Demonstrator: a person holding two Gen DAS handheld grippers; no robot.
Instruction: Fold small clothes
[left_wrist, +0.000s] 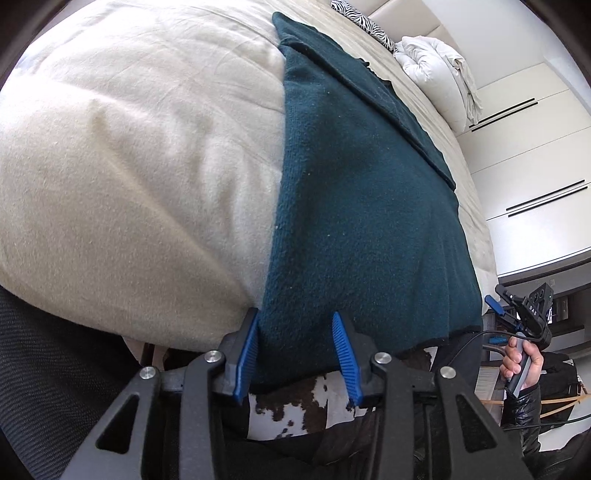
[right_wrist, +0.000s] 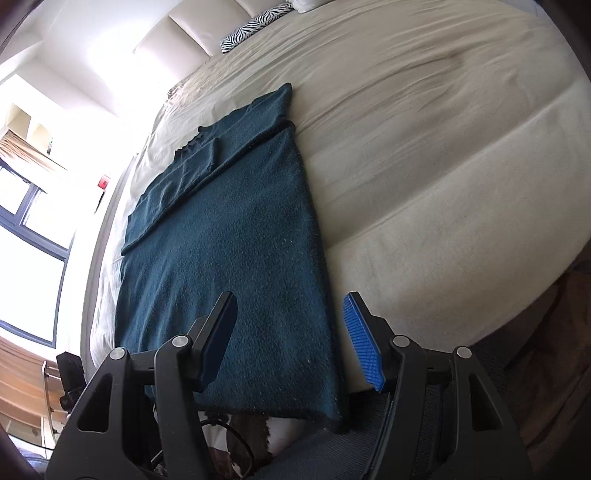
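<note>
A dark teal knit garment (left_wrist: 362, 206) lies flat on the cream bed (left_wrist: 129, 166), partly folded lengthwise with a sleeve laid across its far part. Its near hem hangs over the bed's edge. My left gripper (left_wrist: 295, 325) is open, its blue pads on either side of the hem's left corner. In the right wrist view the same garment (right_wrist: 229, 236) runs away from me. My right gripper (right_wrist: 290, 306) is open over the hem's right corner, jaws wide apart. The right gripper also shows in the left wrist view (left_wrist: 495, 301), held in a hand.
A zebra-print cushion (right_wrist: 255, 27) and a white duvet pile (left_wrist: 436, 66) lie at the bed's head. White wardrobe doors (left_wrist: 535, 155) stand on one side, a window (right_wrist: 33, 206) on the other. A cowhide rug (left_wrist: 295, 402) lies on the floor below the bed's edge.
</note>
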